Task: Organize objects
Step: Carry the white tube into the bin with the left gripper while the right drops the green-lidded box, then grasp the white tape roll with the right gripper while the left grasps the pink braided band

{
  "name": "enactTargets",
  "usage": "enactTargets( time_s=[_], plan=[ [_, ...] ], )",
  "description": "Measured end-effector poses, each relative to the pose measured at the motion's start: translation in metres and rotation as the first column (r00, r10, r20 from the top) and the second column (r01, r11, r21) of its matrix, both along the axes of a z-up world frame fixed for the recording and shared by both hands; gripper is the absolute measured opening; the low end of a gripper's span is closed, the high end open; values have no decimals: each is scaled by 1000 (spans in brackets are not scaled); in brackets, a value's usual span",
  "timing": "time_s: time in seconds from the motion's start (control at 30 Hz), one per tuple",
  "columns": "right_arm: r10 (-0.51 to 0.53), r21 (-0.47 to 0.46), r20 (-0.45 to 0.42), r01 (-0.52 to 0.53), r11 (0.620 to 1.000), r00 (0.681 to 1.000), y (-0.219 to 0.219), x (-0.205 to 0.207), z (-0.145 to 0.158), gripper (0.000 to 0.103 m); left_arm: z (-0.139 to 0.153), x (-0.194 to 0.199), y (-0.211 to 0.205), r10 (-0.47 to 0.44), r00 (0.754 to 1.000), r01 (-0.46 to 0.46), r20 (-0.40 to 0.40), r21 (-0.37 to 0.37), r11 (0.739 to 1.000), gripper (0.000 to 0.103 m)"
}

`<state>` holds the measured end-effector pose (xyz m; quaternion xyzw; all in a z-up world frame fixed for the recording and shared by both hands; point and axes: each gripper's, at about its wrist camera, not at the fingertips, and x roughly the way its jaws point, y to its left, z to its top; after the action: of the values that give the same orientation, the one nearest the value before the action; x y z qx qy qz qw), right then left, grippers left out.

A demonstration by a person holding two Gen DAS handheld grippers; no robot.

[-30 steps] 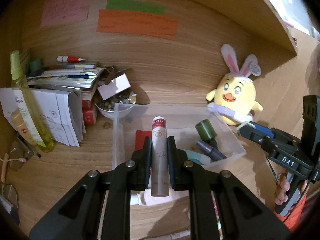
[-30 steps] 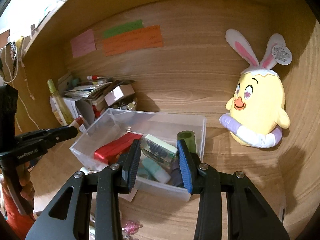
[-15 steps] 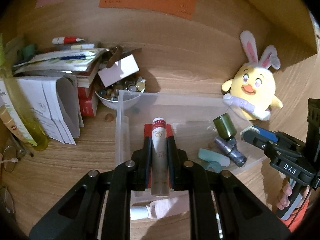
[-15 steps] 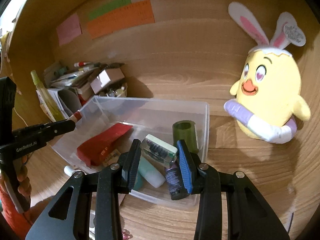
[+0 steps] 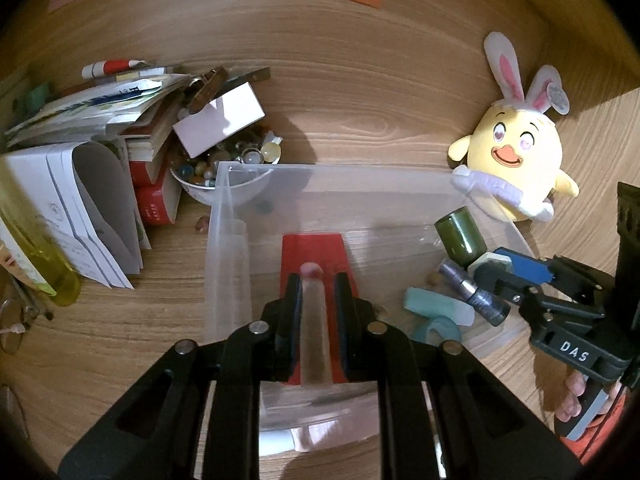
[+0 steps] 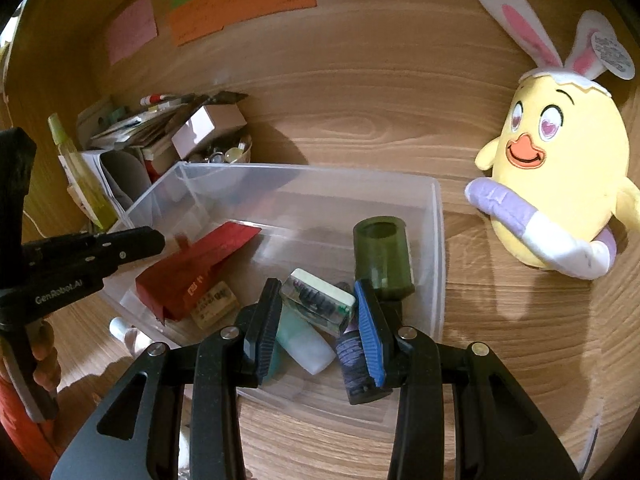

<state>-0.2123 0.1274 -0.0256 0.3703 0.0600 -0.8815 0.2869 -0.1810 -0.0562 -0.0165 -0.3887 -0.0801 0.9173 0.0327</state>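
A clear plastic bin (image 5: pixel 340 172) (image 6: pixel 438 240) sits on the wooden desk. In it lie a red box (image 5: pixel 314 248) (image 6: pixel 188 272), a dark green bottle (image 5: pixel 460 236) (image 6: pixel 382 256), a purple tube (image 5: pixel 472 292) (image 6: pixel 354 364) and a teal tube (image 5: pixel 436 308) (image 6: pixel 304 340). My left gripper (image 5: pixel 316 280) is shut on a slim beige tube (image 5: pixel 314 336), held over the bin above the red box. My right gripper (image 6: pixel 318 300) is shut on a small green-edged clear case (image 6: pixel 316 300), held over the bin's right part.
A yellow bunny-eared plush (image 5: pixel 516 160) (image 6: pixel 560 184) stands right of the bin. A bowl of small trinkets (image 5: pixel 228 172), a stack of books and papers (image 5: pixel 100 152) and a yellow bottle (image 5: pixel 36 248) stand at the left. A white tube (image 6: pixel 128 336) lies before the bin.
Both grippers have moved forward and tipped down over the bin, each still holding its object. The beige tube now points down at the red box.
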Motion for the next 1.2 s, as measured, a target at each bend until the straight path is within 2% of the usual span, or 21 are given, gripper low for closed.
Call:
enactTargets(
  time_s=[0.1,0.23,0.3,0.37,0.43,0.5,0.57,0.67,0.8,0.93,1.2],
  plan=[
    [7,10,-7,-7,1000,1000,-3,2,0,34,0,1,2,1,1000,-1,6,-3,1000,15],
    [18,28,-22,-18,999,1000,-6,6,2,37,4,5,3,4,1000,-4,1,0,1000,33],
    [17,33,-31,-16,999,999,-6,7,3,50,9,9,5,7,1000,-7,-16,-10,1000,40],
    [9,37,-49,-7,999,999,-6,10,5,55,14,13,6,9,999,-9,-35,-17,1000,48],
    [9,36,-55,-7,999,998,-5,11,7,56,19,19,7,8,999,-9,-53,-21,1000,59],
    [8,35,-57,-6,999,998,-4,13,10,58,25,25,8,7,997,-9,-73,-26,1000,65],
    [3,33,-63,-1,999,998,-3,15,12,60,29,31,9,5,996,-8,-86,-35,999,67],
    [-1,28,-75,3,1000,997,-2,19,18,62,35,43,12,8,994,-15,-107,-62,998,77],
    [0,17,-93,1,1000,996,3,30,26,63,40,57,13,4,992,-14,-123,-82,997,80],
    [-6,15,-121,8,1000,993,9,46,32,69,38,70,13,6,992,-15,-124,-77,997,88],
    [-2,13,-108,4,1000,994,19,71,25,69,22,94,10,1,996,-8,-88,-81,997,88]
  ],
)
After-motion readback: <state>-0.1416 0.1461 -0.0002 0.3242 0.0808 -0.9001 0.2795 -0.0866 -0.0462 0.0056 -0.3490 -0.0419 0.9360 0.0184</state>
